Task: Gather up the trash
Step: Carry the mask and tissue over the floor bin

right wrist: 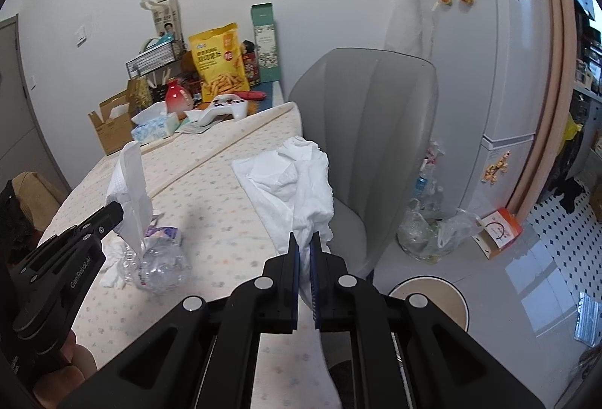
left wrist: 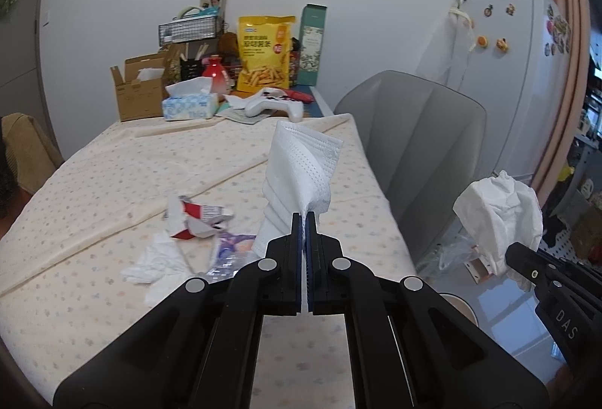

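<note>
**op:** White on white right now. My left gripper is clenched on a corner of a pleated face mask, which hangs free above the right edge of the table. My right gripper is pinched tight on a crumpled paper towel, held out past that same edge, in front of the grey chair. Both pieces are off the cloth and in the air.

**reply:** What's left on the table?

**op:** A torn red-and-white wrapper, a wadded tissue and a crushed clear plastic bottle, all bunched near the front edge. There's a round bin on the floor just below my right gripper, I think, only its rim shows.

**reply:** So what could go wrong?

**op:** The mask mostly. I've only got a thin corner of it between the pads, so a quick swing could make it slip out and flutter to the floor. The towel is bulky and droops, so it might snag the chair or catch on the rim and hang outside. And if I let go of both together, one could land beside the bin.
</note>
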Demonstrator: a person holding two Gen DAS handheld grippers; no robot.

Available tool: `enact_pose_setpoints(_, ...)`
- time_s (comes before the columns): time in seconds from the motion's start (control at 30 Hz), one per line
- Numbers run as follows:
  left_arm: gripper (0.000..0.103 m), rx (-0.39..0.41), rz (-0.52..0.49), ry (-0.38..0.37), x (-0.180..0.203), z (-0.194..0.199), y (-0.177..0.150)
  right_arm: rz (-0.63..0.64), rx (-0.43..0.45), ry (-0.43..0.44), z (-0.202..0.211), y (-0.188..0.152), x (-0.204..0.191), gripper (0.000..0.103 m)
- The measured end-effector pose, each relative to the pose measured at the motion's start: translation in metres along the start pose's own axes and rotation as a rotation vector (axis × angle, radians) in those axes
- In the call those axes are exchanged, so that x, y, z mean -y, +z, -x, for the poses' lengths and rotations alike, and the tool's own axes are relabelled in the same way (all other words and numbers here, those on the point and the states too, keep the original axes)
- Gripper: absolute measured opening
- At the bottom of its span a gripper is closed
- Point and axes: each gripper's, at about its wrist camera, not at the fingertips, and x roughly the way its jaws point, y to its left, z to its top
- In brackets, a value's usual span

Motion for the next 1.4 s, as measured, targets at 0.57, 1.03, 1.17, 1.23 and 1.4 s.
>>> enact_pose_setpoints(0.57, 0.003, -0.06, -0.136, -0.106, 0.107, -0.033, -0.007, -0.149, -0.011, -0.091, -0.009, -0.008, 0.102, 0.006)
enact_pose_setpoints(1.03, 0.003, -0.145, -0.261, -0.188, 0.204, -0.071, -0.028, -0.271, -0.053, -0.161, -0.03, -0.024, 0.194, 0.006)
enact_pose_setpoints(1.17, 0.003, -0.173, -0.307, -0.205, 0.23, -0.086, -0.037, -0.312, -0.084, -0.17, -0.043, -0.034, 0.219, 0.006)
enact_pose_setpoints(1.23, 0.003, -0.19, -0.323, -0.215, 0.242, -0.094, -0.042, -0.333, -0.102, -0.175, -0.05, -0.039, 0.233, 0.006)
enact_pose_setpoints(1.4, 0.003, -0.236, -0.35, -0.232, 0.266, -0.117, -0.053, -0.352, -0.14, -0.187, -0.068, -0.048, 0.256, 0.006)
